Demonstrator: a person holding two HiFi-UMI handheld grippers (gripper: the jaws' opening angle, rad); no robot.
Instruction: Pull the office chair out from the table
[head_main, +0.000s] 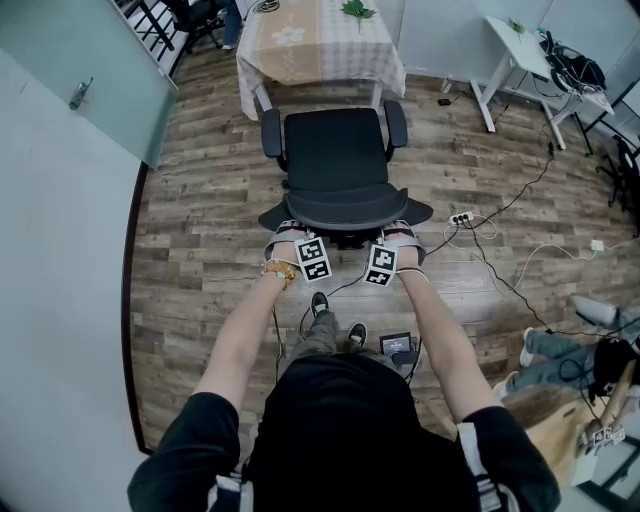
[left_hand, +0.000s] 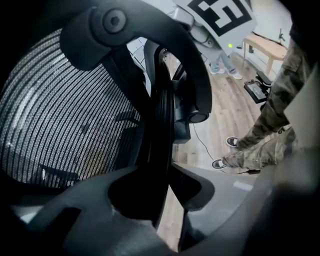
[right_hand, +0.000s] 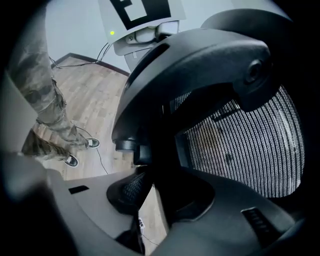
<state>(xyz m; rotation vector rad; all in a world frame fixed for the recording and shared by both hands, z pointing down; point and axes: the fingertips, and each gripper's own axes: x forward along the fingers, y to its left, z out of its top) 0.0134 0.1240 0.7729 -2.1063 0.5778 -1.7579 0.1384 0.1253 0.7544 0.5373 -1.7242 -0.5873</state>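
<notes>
The black office chair (head_main: 335, 160) stands on the wood floor, its seat a little out from the cloth-covered table (head_main: 315, 45). Its curved backrest (head_main: 342, 212) faces me. My left gripper (head_main: 290, 238) clamps the backrest's top rim on the left, and my right gripper (head_main: 398, 236) clamps it on the right. In the left gripper view the dark rim (left_hand: 161, 145) runs between the grey jaws of the left gripper (left_hand: 162, 200), with the mesh (left_hand: 65, 115) to its left. In the right gripper view the rim (right_hand: 160, 165) sits in the right gripper (right_hand: 155, 200), beside the mesh (right_hand: 250, 145).
A power strip (head_main: 460, 218) and cables lie on the floor right of the chair. A white desk (head_main: 520, 50) stands at the back right. A glass door (head_main: 80, 80) is on the left. Someone's legs (head_main: 565, 350) show at right. A small black device (head_main: 397, 345) lies by my feet.
</notes>
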